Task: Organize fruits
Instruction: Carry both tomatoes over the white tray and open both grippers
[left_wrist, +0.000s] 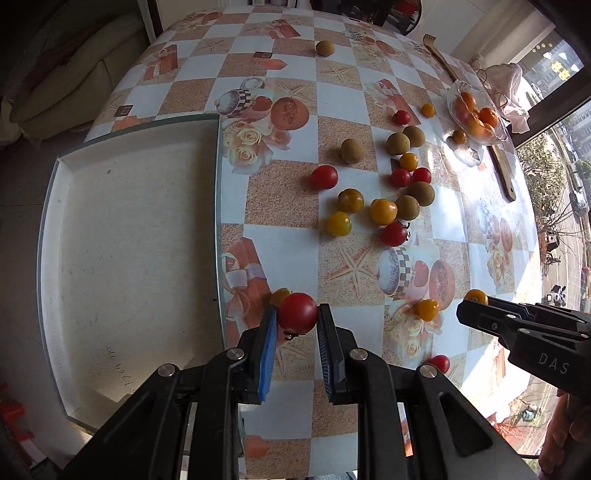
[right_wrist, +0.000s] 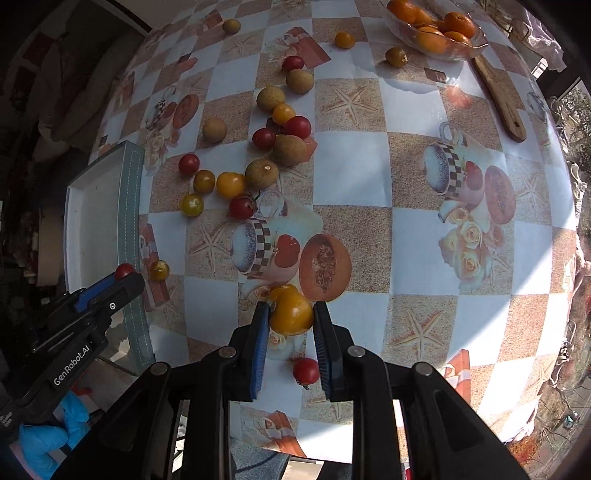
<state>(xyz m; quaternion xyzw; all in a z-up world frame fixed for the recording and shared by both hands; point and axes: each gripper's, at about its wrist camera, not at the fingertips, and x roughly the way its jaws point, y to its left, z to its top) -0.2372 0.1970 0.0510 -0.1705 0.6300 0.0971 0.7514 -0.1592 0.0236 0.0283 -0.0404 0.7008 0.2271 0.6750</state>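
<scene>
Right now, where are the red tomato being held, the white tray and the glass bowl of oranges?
red tomato (left_wrist: 297, 313), left wrist view, its front.
white tray (left_wrist: 140, 236), left wrist view, bare floor.
glass bowl (right_wrist: 461, 51), right wrist view, near rim.

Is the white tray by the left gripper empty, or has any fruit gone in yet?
Empty as far as visible: the white tray shows only bare floor in the left wrist view. The left gripper holds a red tomato beside it.

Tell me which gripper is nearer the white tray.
Left. The left gripper, holding a red tomato, sits right at the white tray edge; the right gripper is farther out over the table.
</scene>
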